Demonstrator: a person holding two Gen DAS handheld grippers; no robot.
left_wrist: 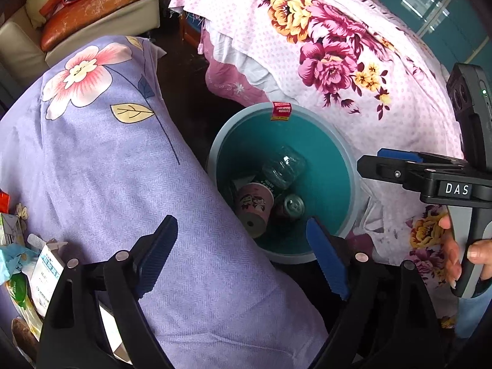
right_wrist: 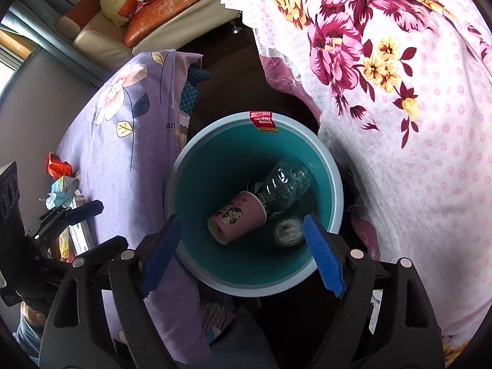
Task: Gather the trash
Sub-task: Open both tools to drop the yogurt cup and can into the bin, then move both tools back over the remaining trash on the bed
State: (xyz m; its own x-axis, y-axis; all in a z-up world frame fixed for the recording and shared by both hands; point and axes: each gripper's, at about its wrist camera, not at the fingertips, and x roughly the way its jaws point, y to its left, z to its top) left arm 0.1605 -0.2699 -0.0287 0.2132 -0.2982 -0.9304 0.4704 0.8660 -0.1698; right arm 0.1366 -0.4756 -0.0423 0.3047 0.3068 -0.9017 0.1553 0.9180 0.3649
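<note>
Bin (right_wrist: 181,184): teal inside, grey rim, standing on the dark floor in the gap between the two cloth-covered surfaces, so I can reach it from either side.

Contents: pink paper cup (right_wrist: 236,216) on its side, clear plastic bottle (right_wrist: 284,186) leaning over it, a can (right_wrist: 287,230) partly hidden below. All rest at the bottom, touching one another.

Right claw (right_wrist: 243,253): I hold it straight above the bin mouth, pointing steeply down. Jaws spread wide, nothing between the pads; I judge it has just dropped its piece.

Left claw (left_wrist: 243,256): jaws wide, empty, over the edge of the purple flowered cloth (left_wrist: 107,169) beside the bin rim.

Remaining trash (right_wrist: 66,190): red wrapper, small cartons and crumpled paper, heaped on the purple cloth well apart from the bin. I take this as the next pickup.

Pink flowered cloth (right_wrist: 415,169): no litter visible on it.
</note>
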